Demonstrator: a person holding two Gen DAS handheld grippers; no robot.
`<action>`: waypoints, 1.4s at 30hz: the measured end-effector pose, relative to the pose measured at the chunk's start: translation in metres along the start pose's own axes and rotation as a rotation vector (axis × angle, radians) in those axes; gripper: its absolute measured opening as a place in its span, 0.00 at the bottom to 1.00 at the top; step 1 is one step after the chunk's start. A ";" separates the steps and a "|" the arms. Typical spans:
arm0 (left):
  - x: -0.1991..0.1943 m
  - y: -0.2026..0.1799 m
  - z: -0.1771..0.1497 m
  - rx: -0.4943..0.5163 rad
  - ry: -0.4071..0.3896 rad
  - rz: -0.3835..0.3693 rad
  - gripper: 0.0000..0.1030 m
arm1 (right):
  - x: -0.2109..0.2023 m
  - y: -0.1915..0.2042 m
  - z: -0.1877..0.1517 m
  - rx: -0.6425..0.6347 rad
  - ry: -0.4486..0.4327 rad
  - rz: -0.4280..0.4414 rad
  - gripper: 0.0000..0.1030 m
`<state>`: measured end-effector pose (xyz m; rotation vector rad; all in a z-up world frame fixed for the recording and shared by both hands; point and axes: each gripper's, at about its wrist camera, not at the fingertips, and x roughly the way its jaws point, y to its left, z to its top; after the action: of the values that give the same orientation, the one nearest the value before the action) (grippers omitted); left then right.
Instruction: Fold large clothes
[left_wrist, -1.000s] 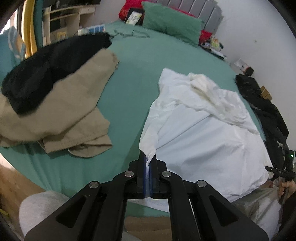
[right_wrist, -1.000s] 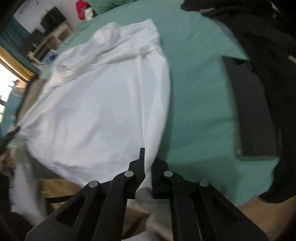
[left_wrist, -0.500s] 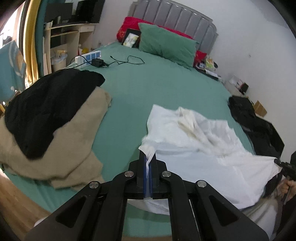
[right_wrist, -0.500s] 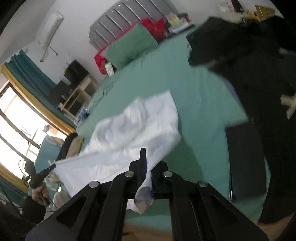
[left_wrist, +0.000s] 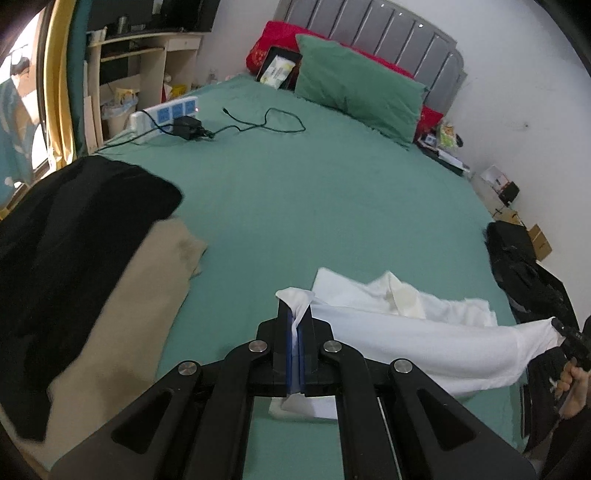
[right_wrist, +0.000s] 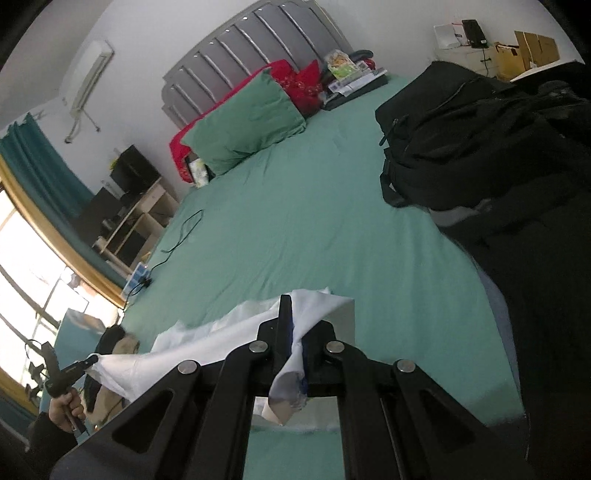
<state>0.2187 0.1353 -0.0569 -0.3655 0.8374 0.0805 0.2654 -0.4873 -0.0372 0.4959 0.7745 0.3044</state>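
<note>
A large white garment (left_wrist: 417, 332) is stretched between both grippers above the near end of the green bed (left_wrist: 314, 206). My left gripper (left_wrist: 294, 314) is shut on one bunched corner of the cloth. The right gripper (right_wrist: 293, 325) is shut on the opposite corner, and a tuft of fabric pokes out behind its jaws. In the left wrist view the right gripper (left_wrist: 569, 334) shows at the far right edge, held by a hand. In the right wrist view the white garment (right_wrist: 207, 350) runs to the left gripper (right_wrist: 90, 360) at the lower left. The collar end of the garment still rests crumpled on the sheet.
A black and tan clothes pile (left_wrist: 74, 277) covers the bed's left side. A black backpack and dark clothes (right_wrist: 480, 147) lie on its right side. A power strip with charger and cable (left_wrist: 177, 118) and a green pillow (left_wrist: 358, 88) sit near the headboard.
Both grippers have risen and moved forward over the bed, carrying the garment's near edge with them. The cloth has lifted off the sheet and now hangs taut between them.
</note>
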 end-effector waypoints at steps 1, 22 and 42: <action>0.011 -0.002 0.005 0.000 0.012 0.001 0.03 | 0.012 -0.003 0.007 0.013 0.007 -0.004 0.04; 0.080 0.039 0.001 -0.240 0.075 -0.108 0.54 | 0.044 -0.038 0.001 0.080 -0.035 -0.164 0.56; 0.096 -0.046 -0.100 -0.188 0.293 -0.341 0.53 | 0.105 0.012 -0.093 0.197 0.301 0.185 0.28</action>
<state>0.2211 0.0504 -0.1757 -0.7045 1.0483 -0.2177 0.2683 -0.4021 -0.1491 0.7202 1.0593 0.4849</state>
